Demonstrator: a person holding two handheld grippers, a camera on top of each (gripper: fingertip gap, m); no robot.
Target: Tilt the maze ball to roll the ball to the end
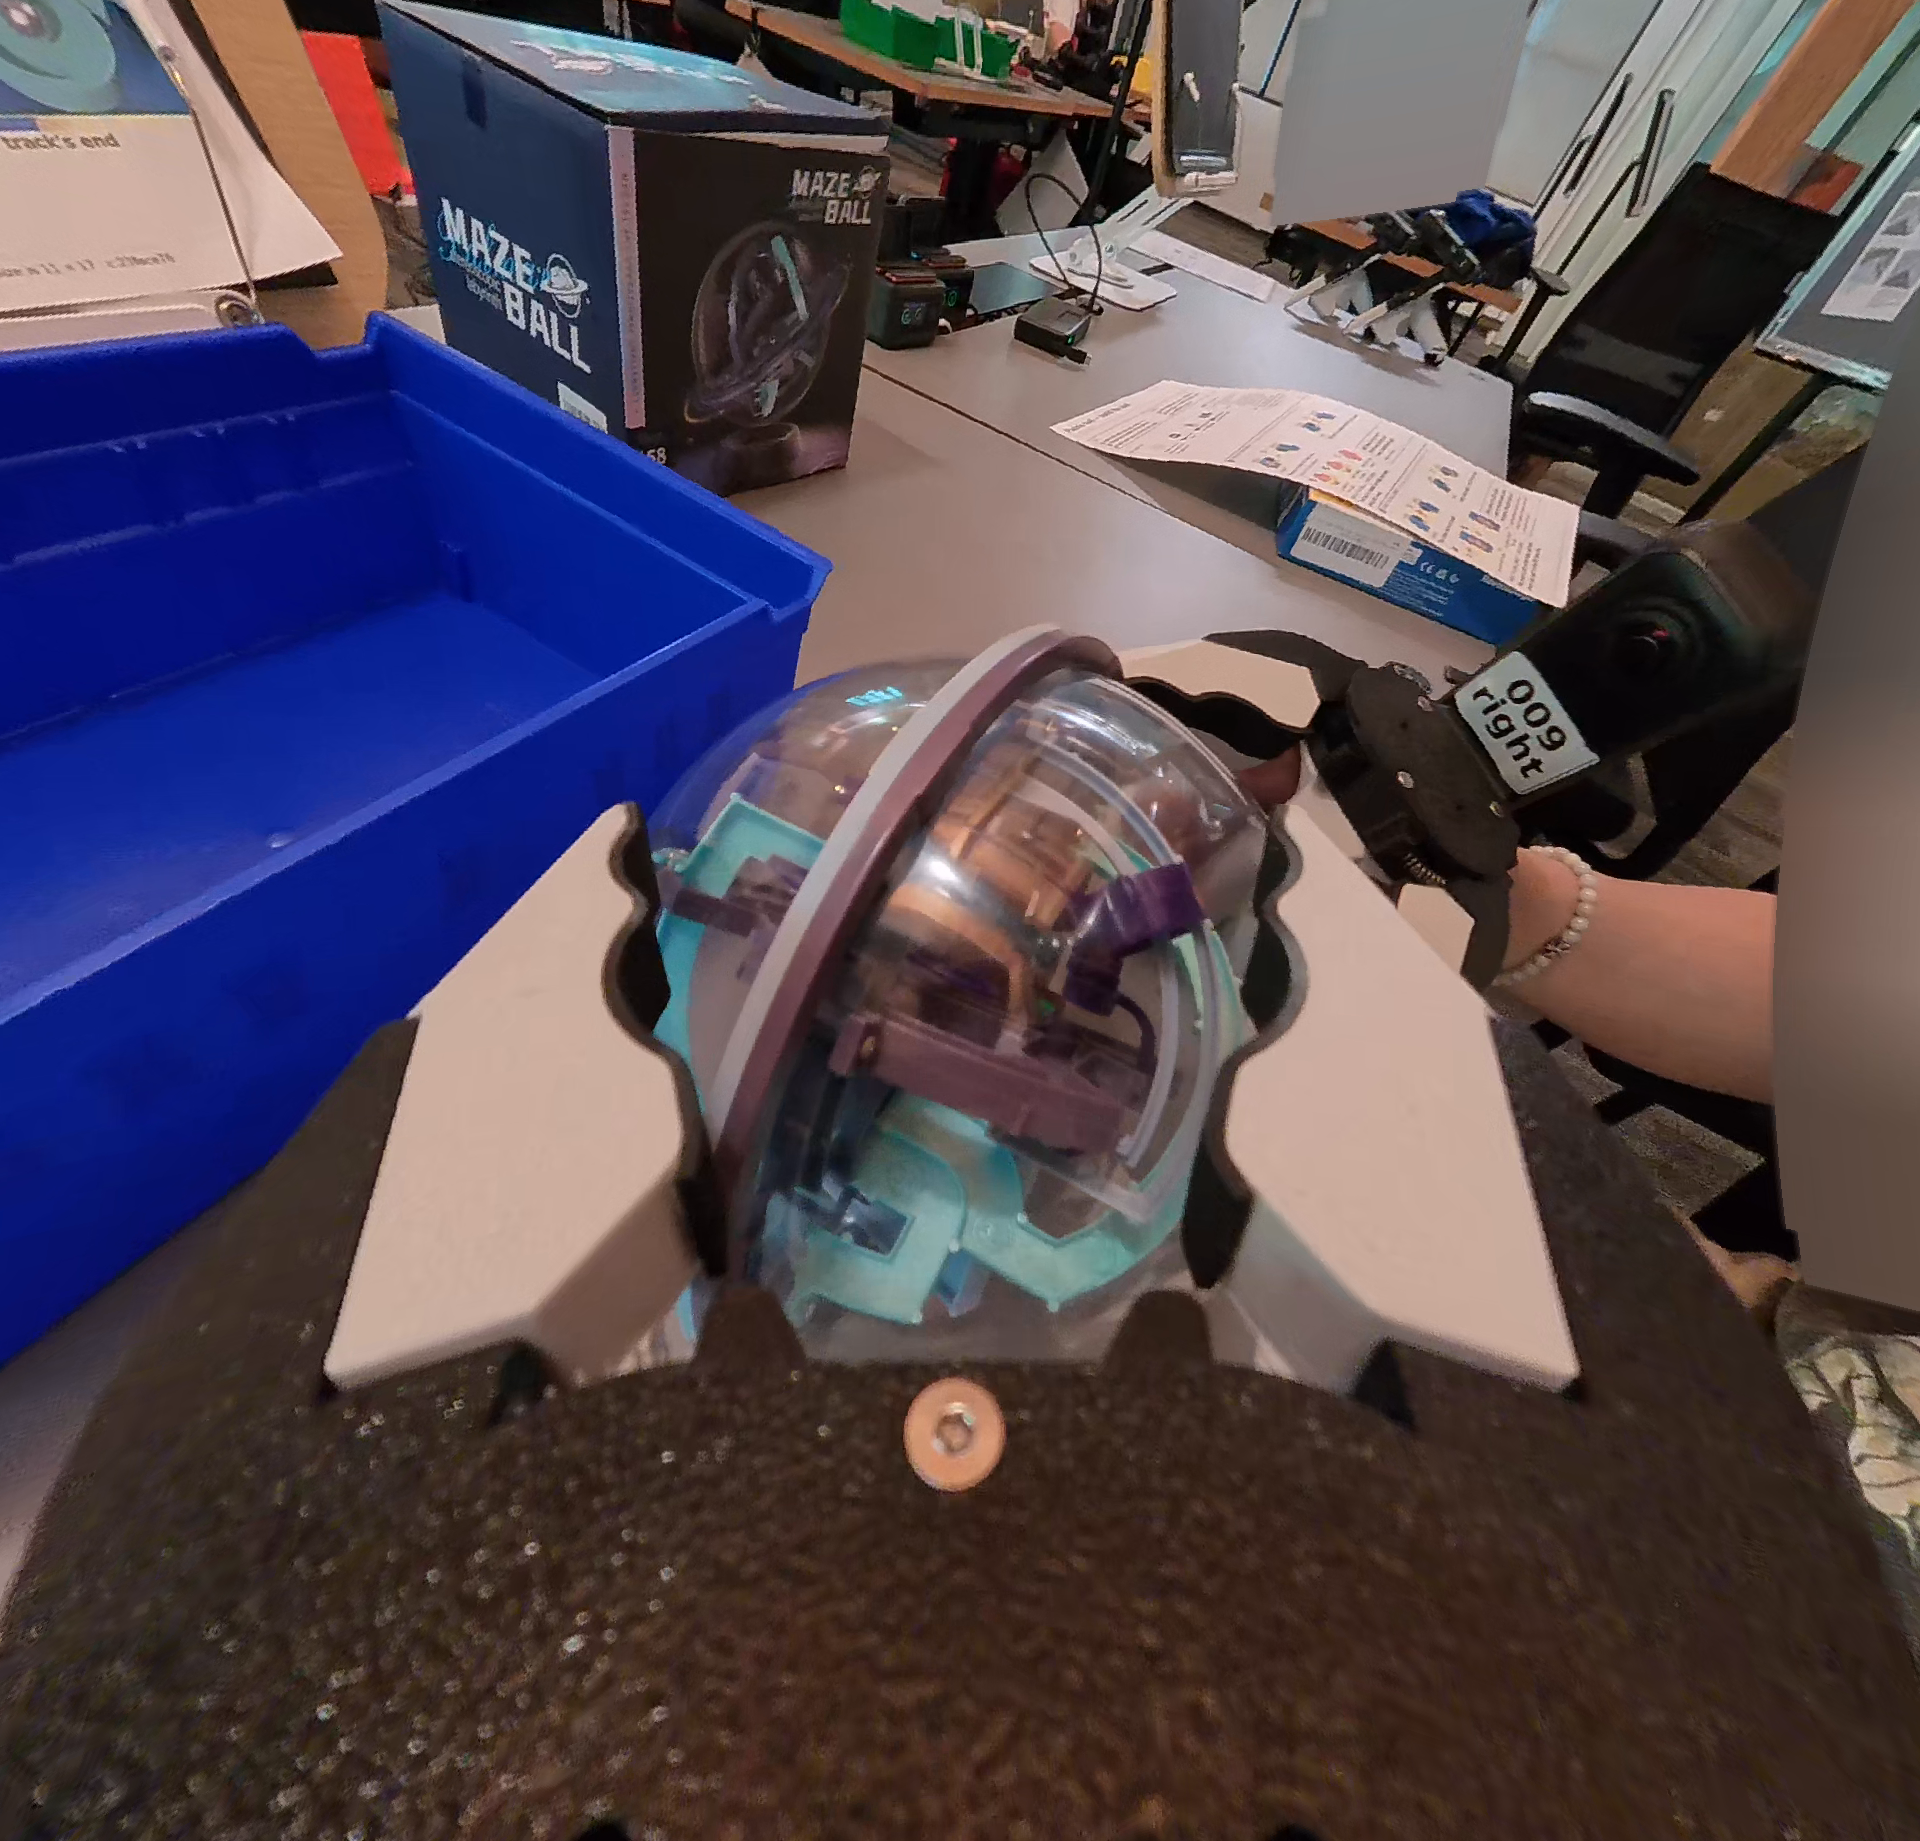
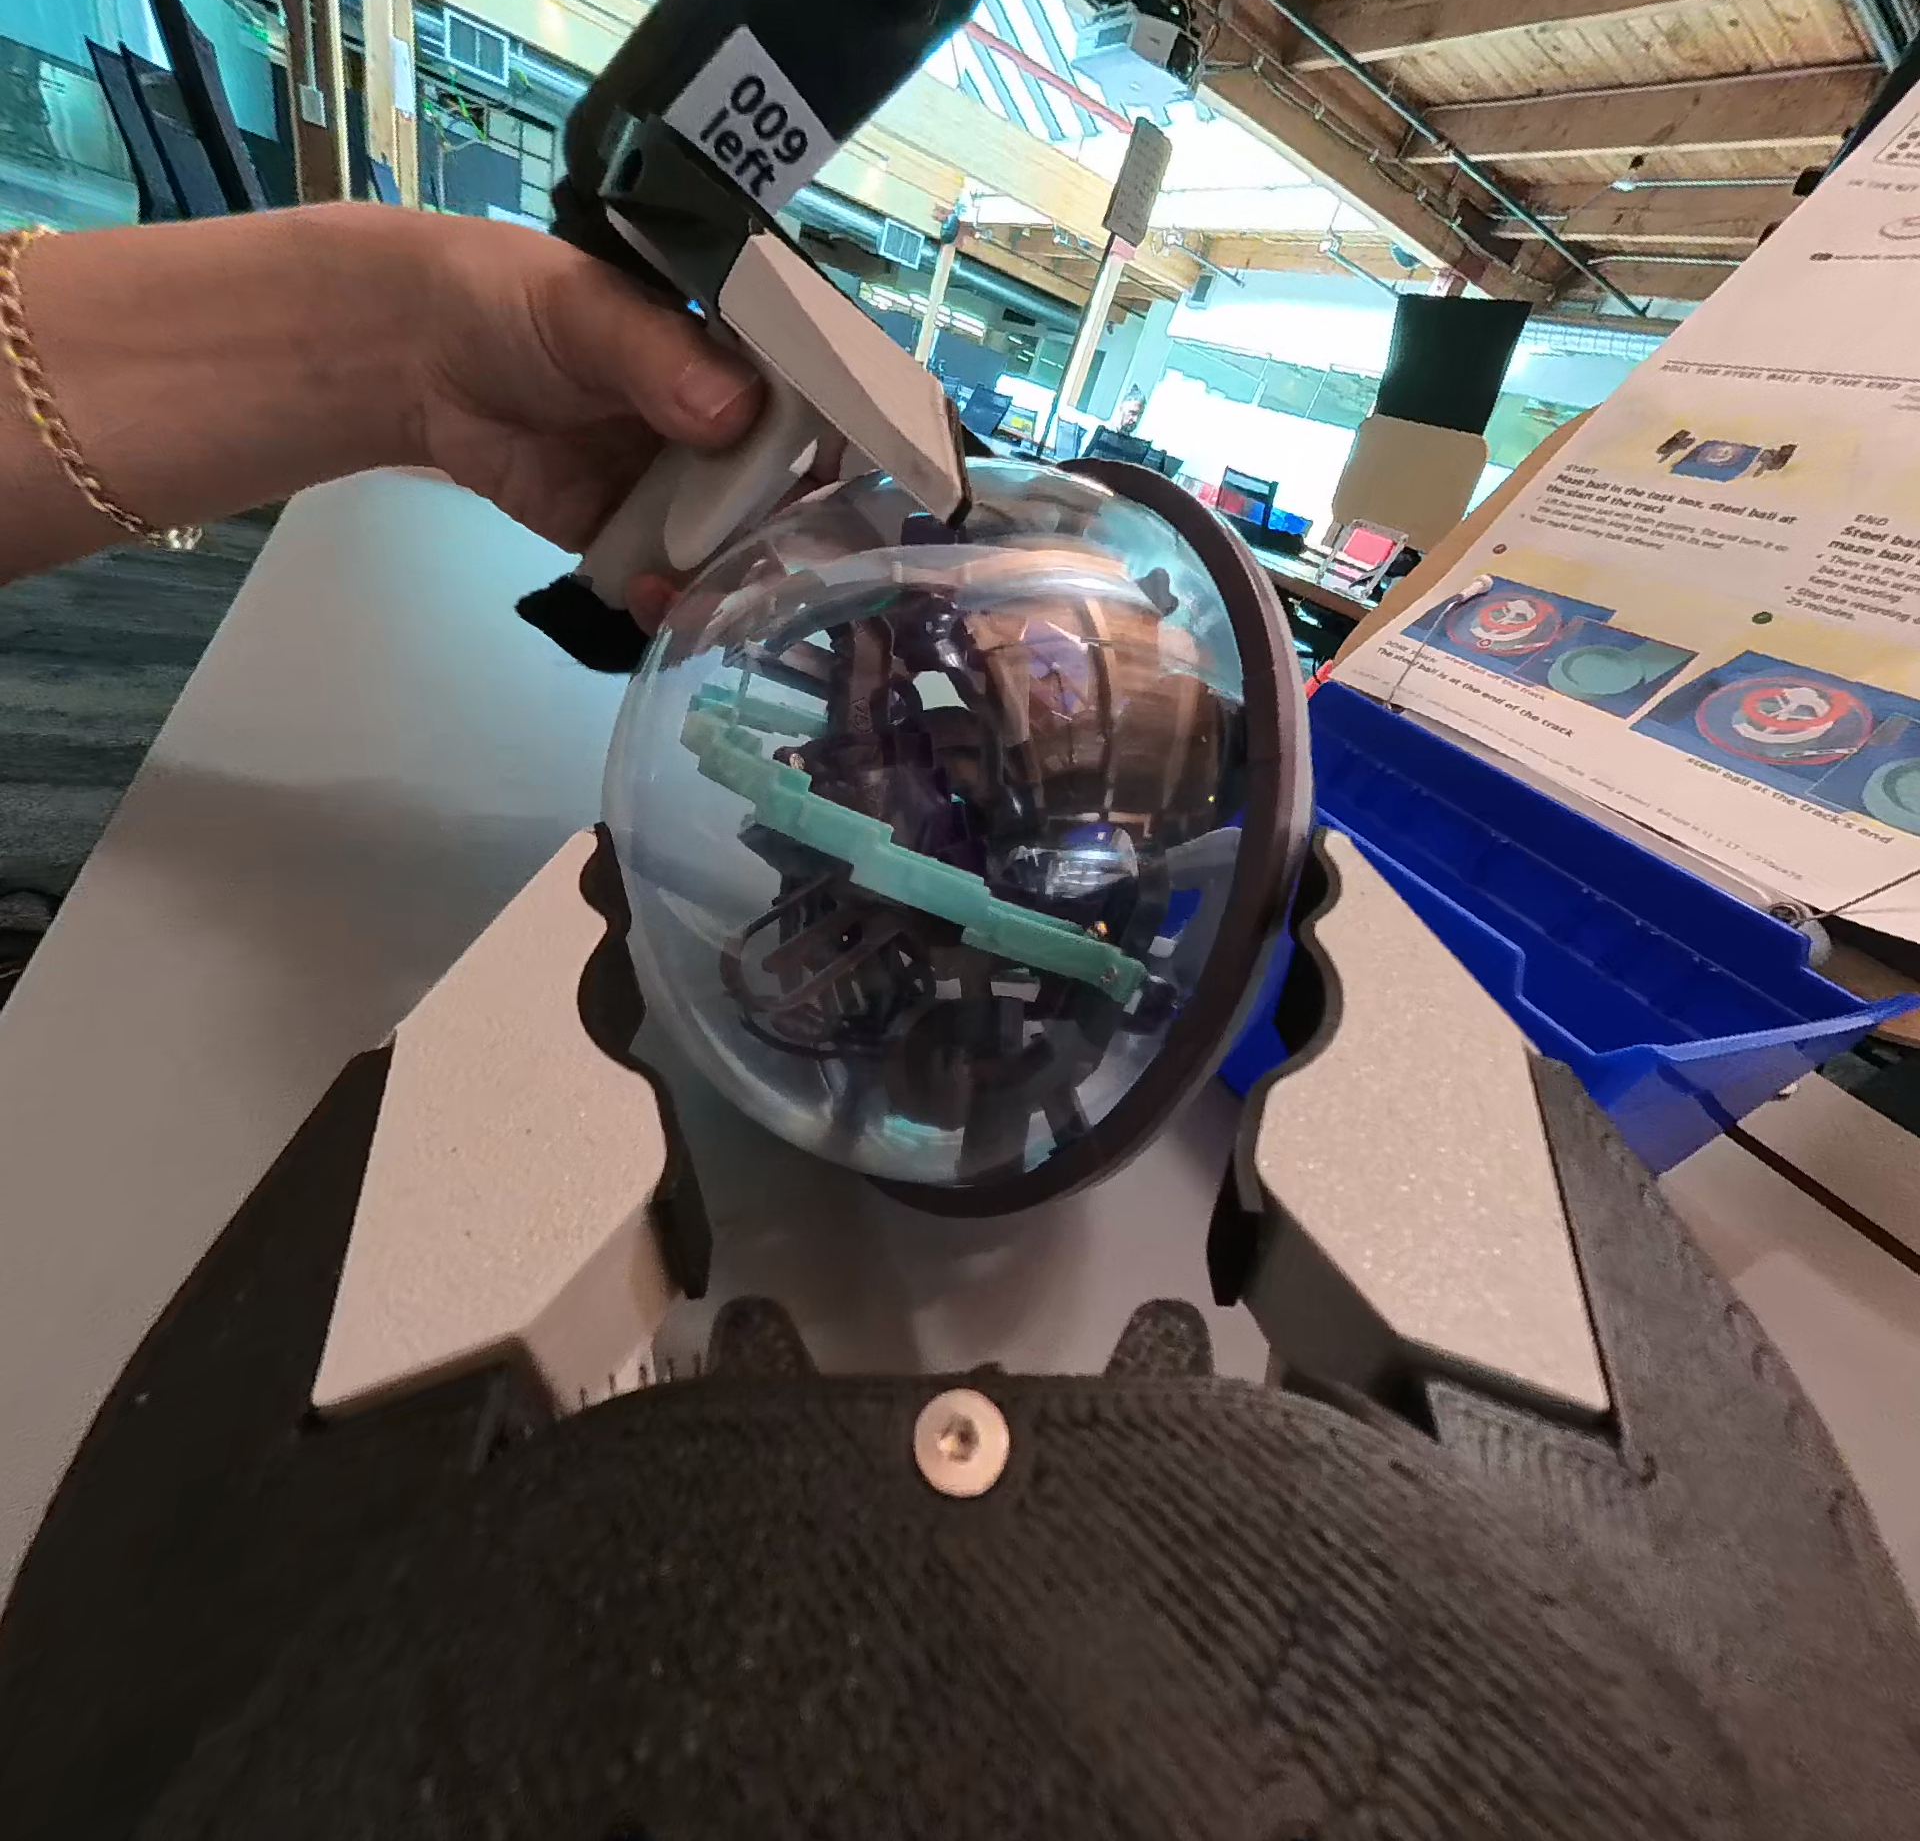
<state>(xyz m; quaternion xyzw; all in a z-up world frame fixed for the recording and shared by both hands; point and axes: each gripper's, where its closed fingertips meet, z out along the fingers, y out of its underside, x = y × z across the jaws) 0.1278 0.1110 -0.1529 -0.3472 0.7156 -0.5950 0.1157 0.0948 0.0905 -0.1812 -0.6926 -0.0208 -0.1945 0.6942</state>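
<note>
Grey tabletop (image 1: 1039,544) lies under the maze ball (image 1: 956,970), lifted clear and clamped between both grippers. Left gripper (image 1: 951,1022) and right gripper (image 2: 951,1012) each close their jaws on the clear shell. Tilt slowly, both wrists together. Only the right wrist view shows the teal track (image 2: 914,861); only the left shows the blue bin (image 1: 343,711) is empty.

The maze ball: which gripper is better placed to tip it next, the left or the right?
Probably the left. The left gripper hugs the maze ball deep between both fingers, pressing its sides. The right gripper only brackets it: its left finger seems to touch, while its right finger sits beside the purple ring.
</note>
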